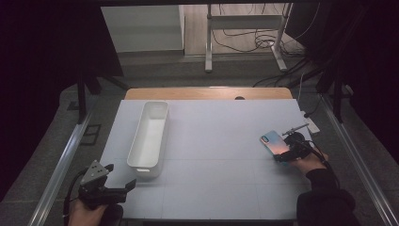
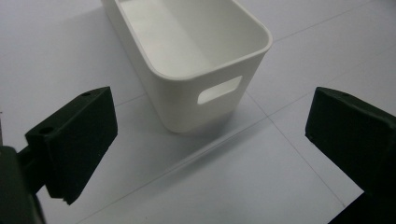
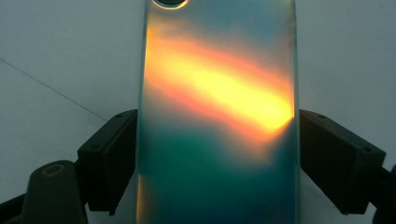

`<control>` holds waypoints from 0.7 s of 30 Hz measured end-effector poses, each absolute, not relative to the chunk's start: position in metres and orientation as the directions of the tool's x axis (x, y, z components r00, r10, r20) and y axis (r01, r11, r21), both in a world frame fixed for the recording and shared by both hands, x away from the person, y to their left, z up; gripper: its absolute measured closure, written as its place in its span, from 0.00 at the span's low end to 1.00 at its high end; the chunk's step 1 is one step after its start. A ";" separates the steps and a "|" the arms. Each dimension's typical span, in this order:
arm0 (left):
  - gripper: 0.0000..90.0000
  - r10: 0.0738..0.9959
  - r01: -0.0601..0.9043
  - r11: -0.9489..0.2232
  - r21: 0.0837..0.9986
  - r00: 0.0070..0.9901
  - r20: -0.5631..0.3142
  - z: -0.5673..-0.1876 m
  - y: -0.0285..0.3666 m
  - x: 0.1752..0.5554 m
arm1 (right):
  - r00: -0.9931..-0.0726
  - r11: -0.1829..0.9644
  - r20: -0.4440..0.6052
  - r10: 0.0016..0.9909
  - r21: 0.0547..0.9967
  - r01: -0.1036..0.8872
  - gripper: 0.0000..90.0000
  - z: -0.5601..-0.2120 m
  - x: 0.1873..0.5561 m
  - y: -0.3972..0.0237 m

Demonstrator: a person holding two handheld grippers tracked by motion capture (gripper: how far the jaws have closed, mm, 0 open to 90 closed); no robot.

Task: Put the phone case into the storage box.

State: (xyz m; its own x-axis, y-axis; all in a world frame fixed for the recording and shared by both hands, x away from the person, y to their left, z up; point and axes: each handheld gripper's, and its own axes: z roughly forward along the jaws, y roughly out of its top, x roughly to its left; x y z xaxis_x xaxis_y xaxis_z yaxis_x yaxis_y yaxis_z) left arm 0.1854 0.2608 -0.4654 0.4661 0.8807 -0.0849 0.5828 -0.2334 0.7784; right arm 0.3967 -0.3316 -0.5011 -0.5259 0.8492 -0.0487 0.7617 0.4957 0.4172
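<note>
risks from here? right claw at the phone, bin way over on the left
1. The right claw grips the phone by its glossy side edges near one end; most of it sticks out ahead, so it may tilt or slip when lifted.
2. The white bin is narrow and far across the table; a skewed phone could catch its rim.
3. The left claw sits open near the bin's end, possibly in the way.

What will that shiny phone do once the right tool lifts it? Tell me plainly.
The phone looks flat and rigid, so it should stay stiff. Its glossy, iridescent back suggests it could slip. The right tool has a jaw against each long edge, near one end, so the far end may droop.
</note>
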 end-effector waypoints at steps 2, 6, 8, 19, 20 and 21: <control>0.03 0.878 0.583 -0.238 0.777 0.470 -0.085 -0.465 0.261 0.186 | -0.523 0.492 -0.047 0.851 0.418 0.764 0.19 -0.501 0.396 -0.332; 0.03 0.872 0.581 -0.249 0.775 0.483 -0.082 -0.465 0.259 0.186 | -0.522 0.490 -0.045 0.852 0.422 0.763 0.19 -0.500 0.396 -0.332; 0.03 0.866 0.581 -0.253 0.773 0.493 -0.087 -0.465 0.260 0.186 | -0.518 0.483 -0.043 0.854 0.436 0.759 0.19 -0.498 0.395 -0.333; 0.01 0.860 0.584 -0.259 0.769 0.502 -0.091 -0.465 0.259 0.188 | -0.510 0.445 -0.008 0.860 0.501 0.742 0.19 -0.486 0.389 -0.333; 0.00 0.860 0.584 -0.260 0.769 0.502 -0.091 -0.465 0.259 0.188 | -0.511 0.444 -0.007 0.859 0.507 0.739 0.19 -0.485 0.388 -0.333; 0.00 0.860 0.585 -0.263 0.767 0.503 -0.088 -0.465 0.259 0.188 | -0.512 0.443 -0.007 0.859 0.511 0.737 0.19 -0.484 0.388 -0.332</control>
State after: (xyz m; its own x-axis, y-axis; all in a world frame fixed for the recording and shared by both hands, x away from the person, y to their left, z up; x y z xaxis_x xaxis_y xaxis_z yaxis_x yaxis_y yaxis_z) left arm 0.1878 0.2589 -0.4649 0.5027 0.8599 -0.0884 0.5847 -0.2629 0.7675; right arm 0.3878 -0.3322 -0.4844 -0.5121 0.8589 -0.0072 0.7367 0.4435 0.5105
